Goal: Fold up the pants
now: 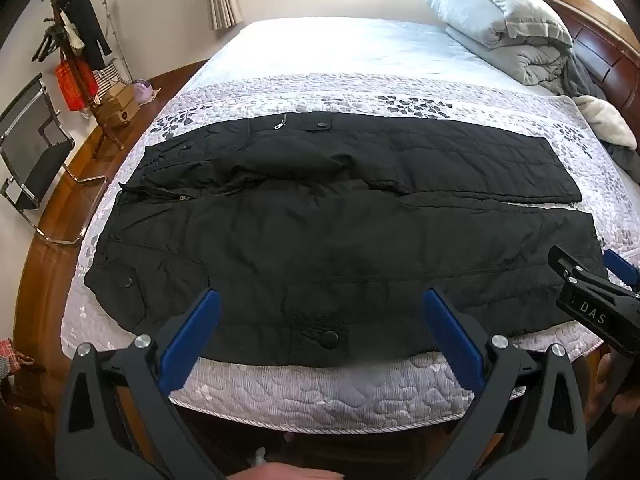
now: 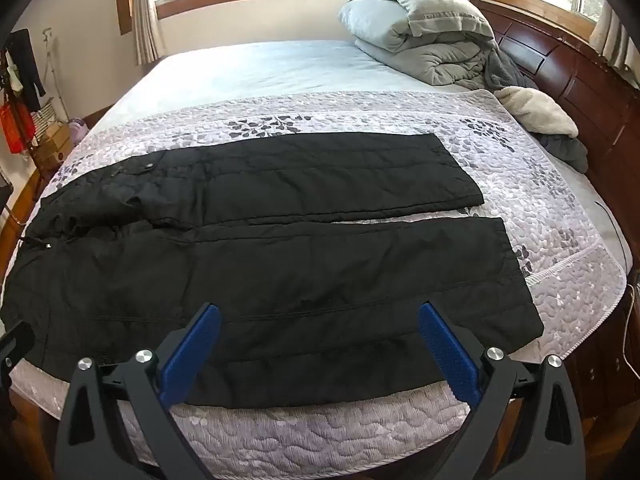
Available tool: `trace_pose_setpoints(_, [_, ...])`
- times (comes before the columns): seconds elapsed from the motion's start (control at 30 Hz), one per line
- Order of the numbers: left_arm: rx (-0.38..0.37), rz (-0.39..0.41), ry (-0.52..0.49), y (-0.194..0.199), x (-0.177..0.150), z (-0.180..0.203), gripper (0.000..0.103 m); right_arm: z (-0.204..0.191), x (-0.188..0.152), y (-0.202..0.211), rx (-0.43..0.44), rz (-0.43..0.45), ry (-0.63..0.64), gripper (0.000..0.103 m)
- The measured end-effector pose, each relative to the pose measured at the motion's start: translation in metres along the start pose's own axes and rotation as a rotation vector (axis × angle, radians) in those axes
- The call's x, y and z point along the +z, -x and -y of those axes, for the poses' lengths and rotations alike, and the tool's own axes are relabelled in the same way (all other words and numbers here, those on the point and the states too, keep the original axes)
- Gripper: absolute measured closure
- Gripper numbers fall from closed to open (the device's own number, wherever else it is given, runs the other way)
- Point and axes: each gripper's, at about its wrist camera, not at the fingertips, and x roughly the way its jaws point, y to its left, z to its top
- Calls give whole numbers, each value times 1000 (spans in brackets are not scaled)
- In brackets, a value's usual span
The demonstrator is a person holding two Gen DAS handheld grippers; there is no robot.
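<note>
In the left wrist view, the black pants [image 1: 340, 232] lie spread flat across the quilted bedspread [image 1: 320, 392] on the bed, waist to the left and both legs running to the right, a thin strip of bedspread showing between the leg ends. The left tool [image 1: 320, 320] hangs over the near edge of the pants with its blue fingers [image 1: 192, 332] spread wide and nothing between them. The right tool [image 1: 592, 280] reaches in from the right near the hem of the near leg; how far it is open cannot be told here. A folded grey comforter [image 1: 504, 28] sits at the headboard end. In the right wrist view, the pants [image 2: 280, 272] fill the middle of the bedspread [image 2: 320, 432], and the right tool [image 2: 320, 336] hovers above the near leg with its fingers [image 2: 448, 348] wide apart, gripping nothing.
</note>
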Motion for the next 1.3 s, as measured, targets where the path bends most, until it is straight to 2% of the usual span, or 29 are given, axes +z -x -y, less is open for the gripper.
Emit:
trace_pose_setpoints(0.5, [2, 11, -1, 2, 4, 0, 3, -3, -1, -1, 11, -4, -4, 4])
trace_pose_setpoints(1.3, [26, 14, 7, -4, 4, -9, 3, 18, 3, -5, -14, -5, -36, 3])
